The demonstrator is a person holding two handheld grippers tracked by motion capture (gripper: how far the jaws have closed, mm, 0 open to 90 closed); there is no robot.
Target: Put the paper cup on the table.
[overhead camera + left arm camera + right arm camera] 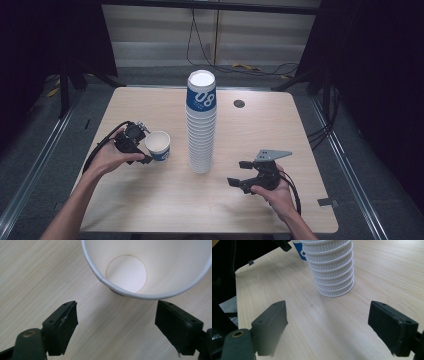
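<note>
A tall stack of white paper cups [201, 125] with a blue band on the top one stands at the table's middle; its ribbed lower rims [333, 267] rise ahead of my right gripper [328, 325]. A single white cup with blue print [158, 145] stands upright left of the stack. My left gripper [146, 150] is open right beside this cup, its jaws just short of the rim [147, 267], nothing between them. My right gripper [239, 173] is open near the front right, pointing left toward the stack's base, a short way off.
The light wooden table [250, 130] has a round dark cable hole [239, 103] at the back right. Dark floor and cables lie beyond the far edge. A tape piece [326, 202] sits at the front right corner.
</note>
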